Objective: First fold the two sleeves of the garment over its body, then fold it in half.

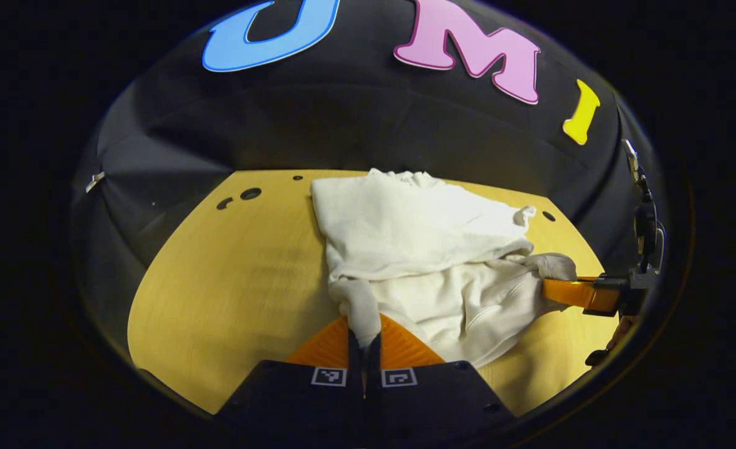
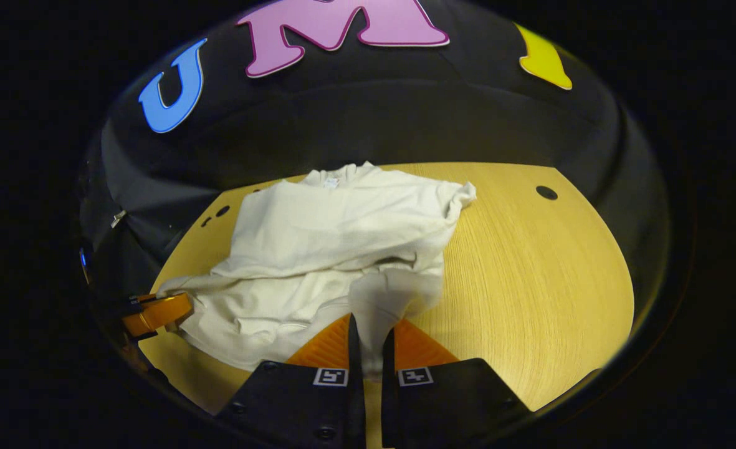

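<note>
In the left gripper view, a white garment (image 1: 417, 249) lies on a wooden table (image 1: 237, 280), bunched, its far part spread toward the booth wall and its near part rumpled. The left gripper (image 1: 364, 340) has its jaws pressed together on a fold of cloth at the garment's near left corner. To the right, the right gripper (image 1: 570, 292) meets the garment's near right edge; cloth drapes over its tip. In the right gripper view, the garment (image 2: 330, 249) sits left of the table's (image 2: 530, 268) middle. The right gripper (image 2: 368, 340) is clamped on a lifted flap of cloth. The left gripper (image 2: 156, 313) touches the garment's left edge.
</note>
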The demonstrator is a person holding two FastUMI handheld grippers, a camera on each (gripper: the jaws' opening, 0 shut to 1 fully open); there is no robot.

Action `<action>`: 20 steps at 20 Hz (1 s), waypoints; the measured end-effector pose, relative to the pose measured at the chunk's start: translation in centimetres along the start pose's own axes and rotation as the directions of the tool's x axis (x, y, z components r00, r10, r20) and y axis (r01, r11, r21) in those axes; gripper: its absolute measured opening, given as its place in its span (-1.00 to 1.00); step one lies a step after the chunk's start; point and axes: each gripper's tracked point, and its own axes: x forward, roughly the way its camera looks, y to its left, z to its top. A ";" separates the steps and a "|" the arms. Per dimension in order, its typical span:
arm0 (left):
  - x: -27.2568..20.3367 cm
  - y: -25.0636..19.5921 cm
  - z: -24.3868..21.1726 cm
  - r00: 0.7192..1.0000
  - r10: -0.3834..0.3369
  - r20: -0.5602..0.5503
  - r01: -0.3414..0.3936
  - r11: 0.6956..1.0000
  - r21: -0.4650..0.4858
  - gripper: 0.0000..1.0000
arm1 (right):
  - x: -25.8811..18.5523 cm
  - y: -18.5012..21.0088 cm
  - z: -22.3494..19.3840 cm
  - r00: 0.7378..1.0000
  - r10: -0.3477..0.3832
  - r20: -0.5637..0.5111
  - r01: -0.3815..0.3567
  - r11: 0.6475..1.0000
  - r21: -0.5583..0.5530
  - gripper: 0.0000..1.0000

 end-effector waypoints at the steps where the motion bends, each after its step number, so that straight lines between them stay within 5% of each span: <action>1: 0.4 0.0 1.6 1.000 -0.004 0.026 0.004 1.000 0.001 -0.78 | 0.3 0.1 1.3 1.000 0.002 0.020 -0.002 1.000 -0.012 -0.72; 13: 6.7 1.0 17.0 0.965 0.001 0.263 -0.023 0.996 0.080 -0.88 | 6.9 2.0 17.7 0.963 -0.006 0.269 0.013 1.000 -0.026 -0.72; 20: 14.9 2.9 20.5 0.953 0.011 0.304 -0.033 0.997 0.068 -0.89 | 13.3 0.8 20.5 0.931 -0.102 0.349 0.108 0.994 0.002 -0.73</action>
